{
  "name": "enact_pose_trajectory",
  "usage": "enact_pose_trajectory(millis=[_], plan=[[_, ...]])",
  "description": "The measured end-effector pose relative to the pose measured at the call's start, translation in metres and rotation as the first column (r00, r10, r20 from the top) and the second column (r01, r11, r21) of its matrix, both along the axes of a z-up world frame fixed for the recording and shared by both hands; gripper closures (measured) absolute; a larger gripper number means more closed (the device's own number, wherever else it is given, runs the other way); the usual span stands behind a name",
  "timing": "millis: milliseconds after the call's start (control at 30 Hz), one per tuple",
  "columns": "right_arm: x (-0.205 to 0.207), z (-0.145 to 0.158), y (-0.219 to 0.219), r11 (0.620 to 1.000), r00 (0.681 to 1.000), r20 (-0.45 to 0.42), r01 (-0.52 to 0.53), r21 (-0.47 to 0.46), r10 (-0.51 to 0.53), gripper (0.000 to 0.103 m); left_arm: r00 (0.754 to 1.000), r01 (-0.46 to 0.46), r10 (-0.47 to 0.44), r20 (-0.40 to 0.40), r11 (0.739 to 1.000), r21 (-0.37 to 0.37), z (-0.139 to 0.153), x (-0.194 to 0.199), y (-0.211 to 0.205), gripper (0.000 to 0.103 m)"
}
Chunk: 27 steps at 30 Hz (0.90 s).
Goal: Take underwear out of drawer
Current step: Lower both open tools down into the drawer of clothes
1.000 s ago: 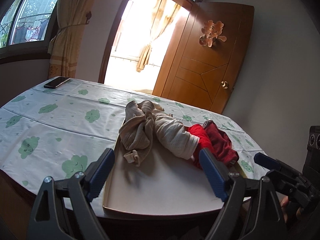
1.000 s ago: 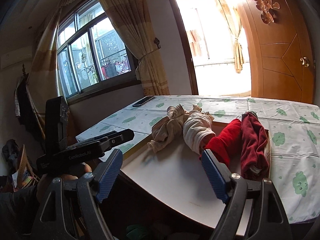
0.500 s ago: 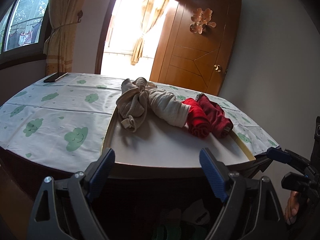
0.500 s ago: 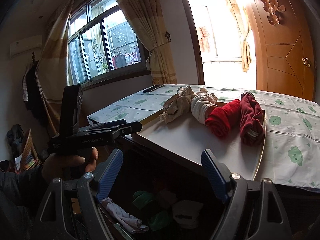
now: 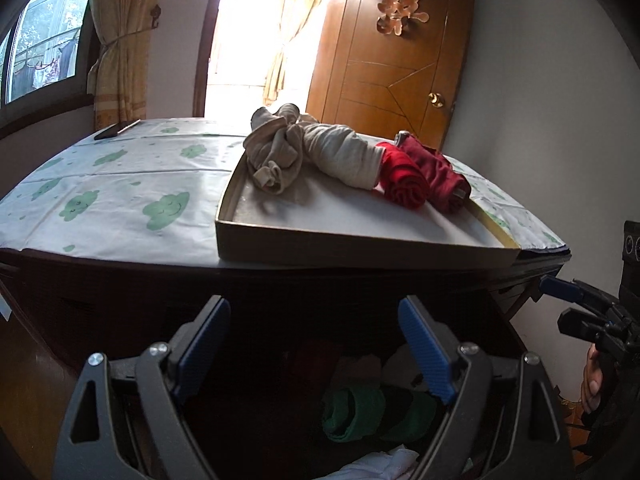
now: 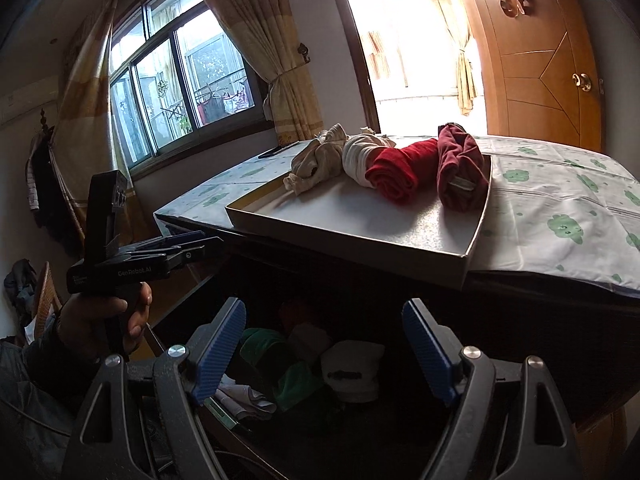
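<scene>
An open drawer (image 6: 180, 304) under the table top holds rolled underwear: a green roll (image 5: 352, 412), another green roll (image 6: 260, 344), a white roll (image 6: 352, 368) and a loose white piece (image 6: 240, 394). My left gripper (image 5: 316, 344) hangs open above the drawer with nothing between its blue pads. My right gripper (image 6: 324, 344) is also open and empty, over the green and white rolls. On the table a shallow tray (image 5: 360, 248) carries a beige piece (image 5: 276, 156), a cream roll (image 5: 344, 156), a red roll (image 5: 402, 180) and a dark red roll (image 5: 436, 172).
A table cover with green prints (image 5: 120, 192) lies left of the tray, with a black phone (image 5: 116, 130) at its far corner. The dark table edge (image 6: 520, 292) overhangs the drawer. A wooden door (image 5: 392, 80) and a curtained window (image 6: 192, 80) stand behind.
Both grippers have sunk from above the tray to below the table edge. The open drawer and its rolled underwear have come into view between the fingers. Jaws stayed equally wide.
</scene>
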State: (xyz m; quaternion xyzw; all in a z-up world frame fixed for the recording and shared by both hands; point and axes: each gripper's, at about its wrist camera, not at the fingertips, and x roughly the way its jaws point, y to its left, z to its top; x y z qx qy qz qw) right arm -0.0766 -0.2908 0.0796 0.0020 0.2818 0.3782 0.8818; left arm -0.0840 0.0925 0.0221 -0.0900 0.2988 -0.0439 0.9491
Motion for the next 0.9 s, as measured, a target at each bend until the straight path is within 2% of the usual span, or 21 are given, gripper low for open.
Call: enact_pose_trajectory(millis=[167,267,367,567,900], plan=[[0.001,-0.012,-0.007,1.0,0.999,-0.028,0.021,-0.011,-0.021,0.021,0.998,0.009,-0.009,-0.062,1.0,0.013,-0.016,-0.003,0.003,0.015],[-0.001,-0.022,-0.002,0.998,0.999,-0.033,0.015,-0.068,-0.017,0.021,0.994,0.021,-0.019,-0.105,1.0,0.019,-0.026,-0.006,0.005,0.015],[-0.003,-0.034,0.011,0.99,0.998,-0.049,-0.033,-0.134,0.026,0.021,0.991,0.024,-0.019,-0.13,0.999,0.042,-0.034,-0.008,0.007,0.015],[-0.009,-0.052,0.05,0.958,0.988,-0.071,-0.148,-0.247,0.135,0.021,0.986,0.004,0.002,-0.165,0.999,0.034,-0.043,-0.007,0.018,0.015],[-0.003,-0.058,0.091,0.904,0.968,-0.106,-0.251,-0.347,0.229,0.021,0.98,0.019,-0.007,-0.2,0.998,0.054,-0.047,-0.004,0.022,0.014]])
